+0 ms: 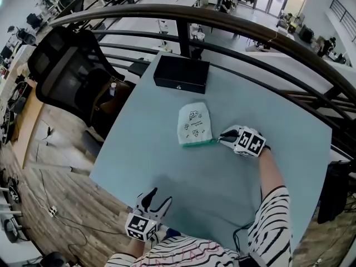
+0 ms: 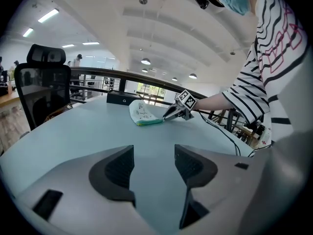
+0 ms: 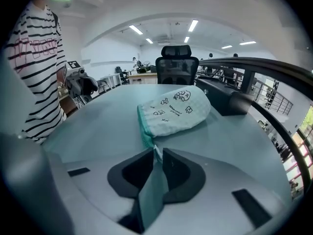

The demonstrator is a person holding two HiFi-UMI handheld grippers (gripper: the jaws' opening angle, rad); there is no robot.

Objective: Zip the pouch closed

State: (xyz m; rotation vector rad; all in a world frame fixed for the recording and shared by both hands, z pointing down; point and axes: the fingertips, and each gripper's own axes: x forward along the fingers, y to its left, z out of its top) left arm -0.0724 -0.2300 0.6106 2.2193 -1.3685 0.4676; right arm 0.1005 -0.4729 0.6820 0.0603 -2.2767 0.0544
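Lying flat, the white teal-edged pouch (image 1: pixel 194 124) is pinched by right claw (image 1: pixel 222 138); left claw (image 1: pixel 159 198) gapes.

Pouch (image 1: pixel 194 124) lies on table (image 1: pixel 161 177), box (image 1: pixel 181 74) behind it.

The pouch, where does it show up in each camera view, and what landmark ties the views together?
Head view: pouch in the middle of the picture.
Left gripper view: pouch far off, just above centre.
Right gripper view: pouch at centre, just beyond the jaws.
Shared landmark: black box near the pouch.
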